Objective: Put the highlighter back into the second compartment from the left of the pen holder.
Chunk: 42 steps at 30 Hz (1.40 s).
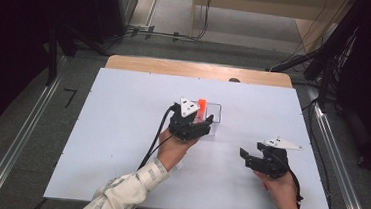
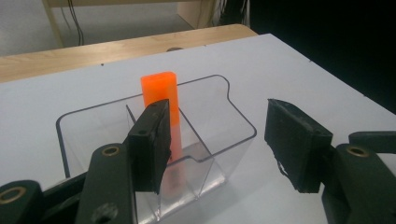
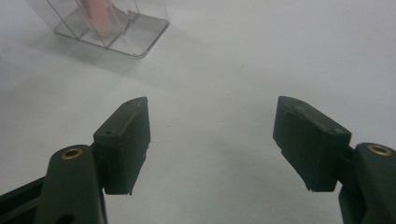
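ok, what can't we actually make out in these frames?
- Orange block, left claw view: its lower part sits behind the near finger of the left claw, so whether they touch is unclear.
- Clear box, right claw view: cut off by the top edge, and the block inside shows as a pink blur.
- Clear box, high view: largely hidden by the left claw, and its dividers are too small to see.
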Each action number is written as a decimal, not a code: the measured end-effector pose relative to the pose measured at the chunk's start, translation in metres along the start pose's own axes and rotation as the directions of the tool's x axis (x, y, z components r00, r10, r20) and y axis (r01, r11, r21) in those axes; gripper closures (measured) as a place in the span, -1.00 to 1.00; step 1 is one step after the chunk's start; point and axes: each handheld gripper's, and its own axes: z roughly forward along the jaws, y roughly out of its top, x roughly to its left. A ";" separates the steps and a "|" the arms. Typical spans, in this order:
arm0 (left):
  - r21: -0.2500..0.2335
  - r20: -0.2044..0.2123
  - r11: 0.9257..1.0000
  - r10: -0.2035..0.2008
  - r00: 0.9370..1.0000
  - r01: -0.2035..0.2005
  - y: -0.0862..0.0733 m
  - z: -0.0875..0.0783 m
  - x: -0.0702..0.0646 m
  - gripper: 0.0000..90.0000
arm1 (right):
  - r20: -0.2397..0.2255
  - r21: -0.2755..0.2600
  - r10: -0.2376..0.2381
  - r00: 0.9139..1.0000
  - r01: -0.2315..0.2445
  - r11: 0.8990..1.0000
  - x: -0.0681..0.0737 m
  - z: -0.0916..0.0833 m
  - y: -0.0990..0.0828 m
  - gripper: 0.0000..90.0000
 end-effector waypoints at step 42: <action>0.008 -0.019 1.000 -0.022 1.000 0.022 -0.046 -0.074 0.031 -0.60 | 0.009 0.001 0.000 1.000 0.000 1.000 0.003 0.000 0.001 -0.43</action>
